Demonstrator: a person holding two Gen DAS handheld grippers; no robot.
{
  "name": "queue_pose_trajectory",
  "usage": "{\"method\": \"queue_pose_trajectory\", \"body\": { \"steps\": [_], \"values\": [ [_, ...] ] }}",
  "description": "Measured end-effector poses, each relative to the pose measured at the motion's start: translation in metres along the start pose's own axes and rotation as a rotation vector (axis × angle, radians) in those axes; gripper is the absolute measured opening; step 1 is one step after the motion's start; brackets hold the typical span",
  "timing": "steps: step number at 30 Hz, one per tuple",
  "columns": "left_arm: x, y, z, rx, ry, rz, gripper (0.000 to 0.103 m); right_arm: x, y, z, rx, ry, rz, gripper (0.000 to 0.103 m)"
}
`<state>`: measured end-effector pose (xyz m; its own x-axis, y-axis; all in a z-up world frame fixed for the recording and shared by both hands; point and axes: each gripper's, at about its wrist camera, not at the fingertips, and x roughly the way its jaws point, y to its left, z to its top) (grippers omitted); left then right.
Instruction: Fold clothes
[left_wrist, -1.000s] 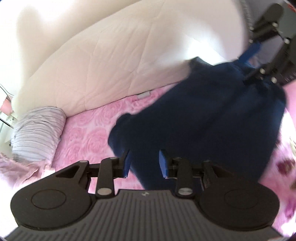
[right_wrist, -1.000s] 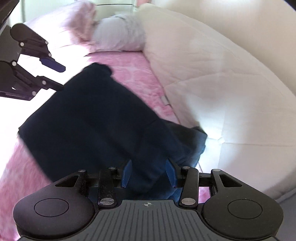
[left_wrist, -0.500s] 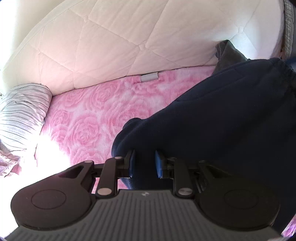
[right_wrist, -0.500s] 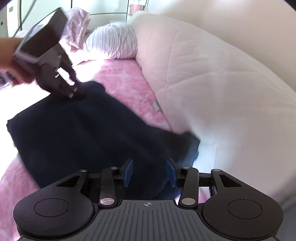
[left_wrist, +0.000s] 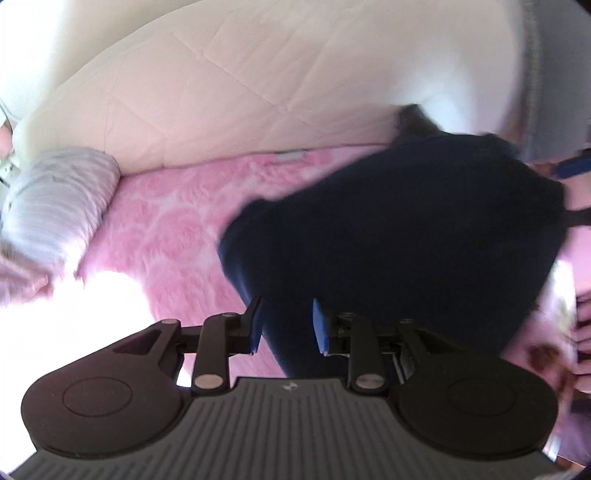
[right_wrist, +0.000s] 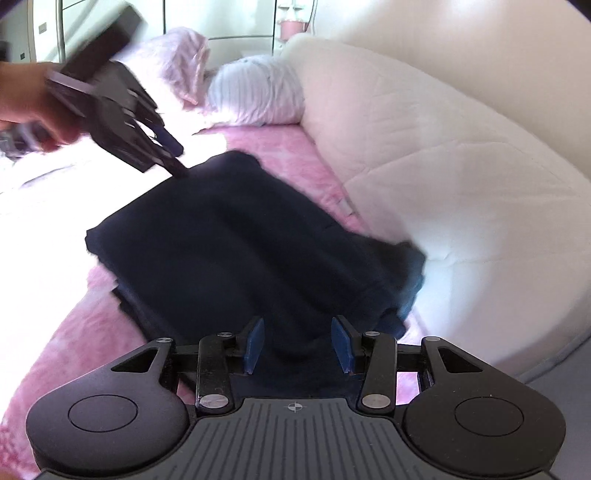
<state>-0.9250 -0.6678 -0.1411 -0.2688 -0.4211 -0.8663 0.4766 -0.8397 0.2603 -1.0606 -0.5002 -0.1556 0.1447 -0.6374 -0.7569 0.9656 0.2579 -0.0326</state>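
Left gripper (left_wrist: 284, 325): jaws opening, garment edge between them, grip cannot be told. Navy garment (right_wrist: 236, 236) lies partly folded on the pink bed (right_wrist: 291, 155); judged soft, limp, light; best pinched at corners. Right gripper (right_wrist: 297, 345): jaws half open over the near hem, nothing pressed

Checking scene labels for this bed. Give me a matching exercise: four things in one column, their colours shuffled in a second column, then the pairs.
Things:
1. garment
2. bedspread
3. quilted headboard
4. pillow

Colours:
A. cream
B. pale with fine stripes
C. dark navy
D. pink, rose pattern

Pairs: 1-C, 2-D, 3-A, 4-B
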Motion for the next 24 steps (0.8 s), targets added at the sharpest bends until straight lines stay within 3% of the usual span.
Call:
{"method": "queue_pose_trajectory", "body": {
  "steps": [3,6,9,11,14,15,16,17,18,24],
  "values": [
    [-0.013,-0.019,-0.033,-0.014,0.030,-0.033,0.028,0.015,0.006,-0.013,0.031,0.061,0.007,0.044],
    [0.000,-0.036,-0.052,0.006,0.066,-0.031,0.028,0.021,0.013,-0.017,0.000,0.066,-0.010,0.044],
    [-0.001,-0.038,-0.055,-0.014,0.046,-0.006,0.030,0.011,0.014,-0.016,0.040,0.050,-0.025,0.044],
    [-0.013,-0.038,-0.057,-0.047,0.025,0.019,0.036,-0.006,0.018,-0.020,0.092,0.037,-0.053,0.044],
    [-0.037,-0.043,-0.073,-0.091,-0.015,0.049,0.059,-0.031,0.034,-0.033,0.169,0.046,-0.103,0.046],
    [-0.047,-0.046,-0.083,-0.113,-0.033,0.051,0.068,-0.039,0.043,-0.038,0.198,0.058,-0.119,0.052],
    [-0.057,-0.050,-0.093,-0.135,-0.050,0.053,0.072,-0.046,0.052,-0.045,0.237,0.067,-0.137,0.059],
    [-0.067,-0.053,-0.103,-0.158,-0.066,0.053,0.074,-0.054,0.061,-0.051,0.276,0.075,-0.156,0.074],
    [-0.078,-0.056,-0.114,-0.186,-0.079,0.046,0.080,-0.065,0.074,-0.057,0.312,0.071,-0.176,0.078],
    [-0.147,-0.074,-0.184,-0.310,-0.148,0.016,0.098,-0.126,0.154,-0.091,0.570,0.048,-0.262,0.078]
  ]
}}
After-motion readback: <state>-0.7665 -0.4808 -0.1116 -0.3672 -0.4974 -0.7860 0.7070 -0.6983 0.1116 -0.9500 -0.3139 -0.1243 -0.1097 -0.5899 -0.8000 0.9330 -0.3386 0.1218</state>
